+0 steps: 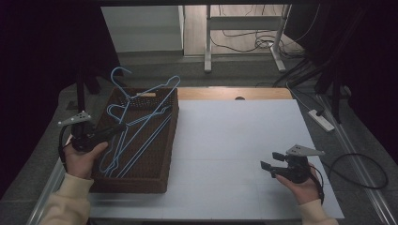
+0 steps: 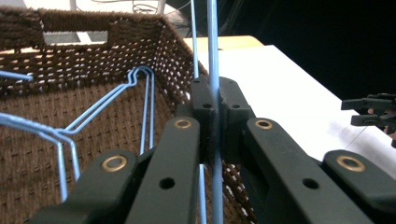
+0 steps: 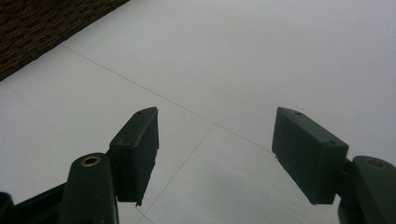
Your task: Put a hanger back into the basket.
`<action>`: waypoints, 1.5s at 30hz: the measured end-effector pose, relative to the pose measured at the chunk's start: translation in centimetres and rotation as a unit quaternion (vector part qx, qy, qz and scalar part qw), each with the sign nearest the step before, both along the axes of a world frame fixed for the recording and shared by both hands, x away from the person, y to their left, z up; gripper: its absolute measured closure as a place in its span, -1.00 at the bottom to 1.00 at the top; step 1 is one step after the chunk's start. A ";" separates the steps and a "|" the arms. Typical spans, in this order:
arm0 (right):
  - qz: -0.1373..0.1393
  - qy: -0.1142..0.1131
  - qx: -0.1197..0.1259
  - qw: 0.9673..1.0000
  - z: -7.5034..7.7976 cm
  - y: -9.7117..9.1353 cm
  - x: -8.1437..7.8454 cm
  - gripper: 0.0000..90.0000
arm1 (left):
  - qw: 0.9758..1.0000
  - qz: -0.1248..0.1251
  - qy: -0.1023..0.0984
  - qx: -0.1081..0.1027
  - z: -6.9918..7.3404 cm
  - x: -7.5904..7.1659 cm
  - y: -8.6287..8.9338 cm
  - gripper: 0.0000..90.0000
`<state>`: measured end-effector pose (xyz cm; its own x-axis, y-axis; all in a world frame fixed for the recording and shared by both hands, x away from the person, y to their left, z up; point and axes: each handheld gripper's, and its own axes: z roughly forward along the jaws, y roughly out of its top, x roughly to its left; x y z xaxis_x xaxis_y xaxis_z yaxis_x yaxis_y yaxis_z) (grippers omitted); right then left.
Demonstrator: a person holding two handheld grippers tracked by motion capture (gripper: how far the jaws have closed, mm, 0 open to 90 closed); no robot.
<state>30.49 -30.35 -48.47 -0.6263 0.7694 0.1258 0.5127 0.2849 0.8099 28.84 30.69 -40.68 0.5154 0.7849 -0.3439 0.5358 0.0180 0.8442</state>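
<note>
Several light blue wire hangers [image 1: 136, 126] lie in a dark brown woven basket [image 1: 155, 180] at the table's left; two hooks stick up past its far rim. My left gripper [image 1: 121, 127] reaches over the basket's left side and is shut on one hanger's thin blue wire [image 2: 214, 56], which runs upright between the closed pads [image 2: 201, 100]. More blue hangers [image 2: 102, 105] rest on the basket floor beyond. My right gripper [image 1: 270, 161] hovers over the white table at the right, jaws wide apart; its fingertips [image 3: 140, 149] have nothing between them.
The white tabletop [image 1: 234, 140] stretches between basket and right hand, with a wooden strip [image 1: 234, 93] at its far edge. A power strip [image 1: 321, 119] and cables [image 1: 361, 168] lie on the floor to the right. Desk legs [image 1: 207, 51] stand behind.
</note>
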 end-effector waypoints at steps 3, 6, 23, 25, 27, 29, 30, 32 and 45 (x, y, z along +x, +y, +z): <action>0.000 0.000 0.000 1.000 0.0 0.0 0.0 -0.29 | 1.000 0.005 0.004 0.013 -0.3 0.1 0.2 0.91; 0.000 0.000 0.000 1.000 0.0 0.0 0.0 -0.29 | 1.000 0.012 0.011 0.021 -0.7 0.3 0.5 0.91; 0.000 -0.001 -0.001 1.000 0.0 0.0 0.0 -0.29 | 0.997 0.018 0.051 0.056 -3.0 1.3 0.6 0.91; -0.001 0.000 0.000 1.000 0.0 -0.1 0.0 -0.29 | 0.997 0.017 0.055 0.059 -3.2 1.4 0.4 0.91; 0.000 -0.001 -0.001 1.000 0.0 0.0 0.0 -0.29 | 0.996 0.020 0.065 0.064 -3.5 1.6 0.3 0.91; 0.000 -0.001 -0.002 1.000 0.0 0.0 0.0 -0.29 | 0.995 0.019 0.069 0.068 -3.7 1.7 0.2 0.91; 0.000 -0.001 -0.002 1.000 0.0 0.0 0.0 -0.29 | 0.995 0.019 0.072 0.069 -3.8 1.7 0.2 0.91; 0.000 -0.001 -0.001 1.000 0.0 0.0 0.0 -0.29 | 0.994 0.019 0.078 0.075 -4.0 1.8 0.1 0.91; 0.000 -0.001 -0.001 1.000 0.0 0.0 0.0 -0.29 | 0.987 0.054 0.105 0.112 -4.7 2.5 -0.1 0.61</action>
